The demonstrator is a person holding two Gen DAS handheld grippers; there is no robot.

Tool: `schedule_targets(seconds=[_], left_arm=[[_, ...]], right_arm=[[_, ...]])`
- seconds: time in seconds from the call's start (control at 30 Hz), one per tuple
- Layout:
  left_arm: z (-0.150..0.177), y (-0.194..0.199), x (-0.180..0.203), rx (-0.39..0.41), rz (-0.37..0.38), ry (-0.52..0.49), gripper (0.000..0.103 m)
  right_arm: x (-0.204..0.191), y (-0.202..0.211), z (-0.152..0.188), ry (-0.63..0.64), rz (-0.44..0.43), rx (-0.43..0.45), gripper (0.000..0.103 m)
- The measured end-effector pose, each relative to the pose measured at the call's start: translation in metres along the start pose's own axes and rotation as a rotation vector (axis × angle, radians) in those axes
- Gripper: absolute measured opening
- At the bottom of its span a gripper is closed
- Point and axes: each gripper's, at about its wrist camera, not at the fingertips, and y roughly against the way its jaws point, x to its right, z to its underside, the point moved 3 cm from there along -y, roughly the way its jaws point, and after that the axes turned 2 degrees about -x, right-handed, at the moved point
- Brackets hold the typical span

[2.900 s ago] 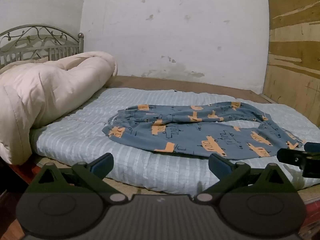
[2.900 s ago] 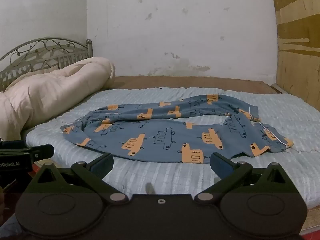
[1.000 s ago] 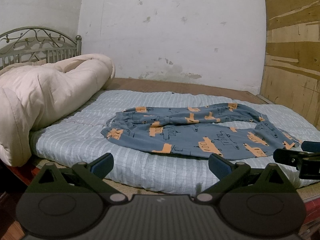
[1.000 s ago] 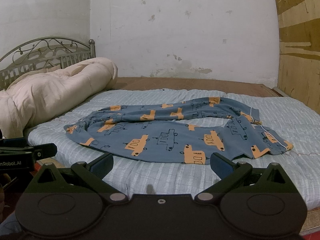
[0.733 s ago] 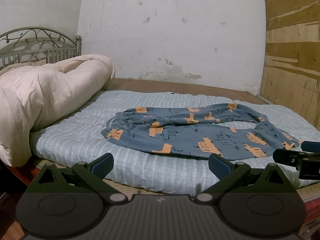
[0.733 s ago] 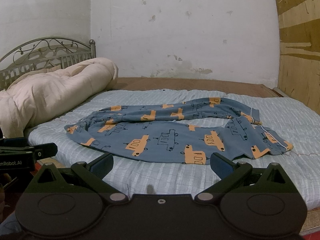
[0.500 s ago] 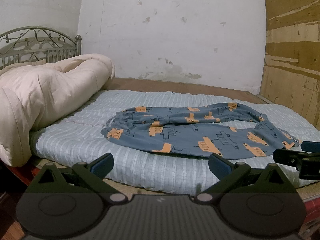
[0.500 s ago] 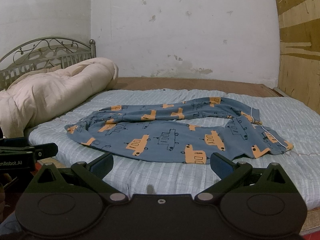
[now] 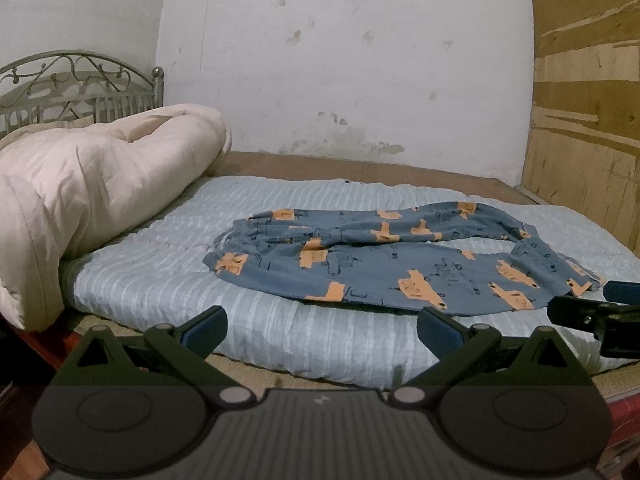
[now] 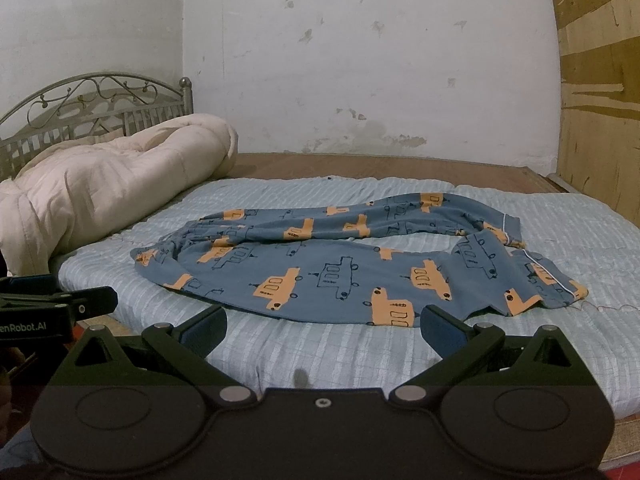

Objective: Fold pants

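pale blue mattress under unfolded pants, both grippers' jaws wide apart, empty

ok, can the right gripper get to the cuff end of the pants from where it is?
Probably yes. The right gripper hangs open at the near mattress edge, and the pants cuffs lie ahead to its right with nothing between. The comforter sits well off to the left.

Place: a home bedroom.
Landmark: a bed with a pale blue mattress cover.
At its head: a metal headboard, a rolled cream duvet.
Behind the bed: a stained white wall.
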Motion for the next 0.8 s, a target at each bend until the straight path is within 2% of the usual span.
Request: schedule_targets(seconds=[0.17, 0.4, 0.6, 0.8], left_arm=[[0.002, -0.005, -0.002, -0.033, -0.005, 0.004, 0.102], [0.002, -0.013, -0.003, -0.085, -0.012, -0.005, 0.102], [-0.015, -0.032, -0.008, -0.201, 0.003, 0.038, 0.102], [-0.039, -0.043, -0.011, -0.213, 0.014, 0.079, 0.102]], right_arm=[[-0.01, 0.005, -0.002, -0.009, -0.009, -0.012, 0.102], [-0.004, -0.001, -0.004, -0.015, -0.018, -0.031, 0.102], [0.002, -0.015, -0.021, -0.033, -0.037, -0.101, 0.102], [0.008, -0.032, -0.048, -0.101, -0.005, -0.161, 0.102]])
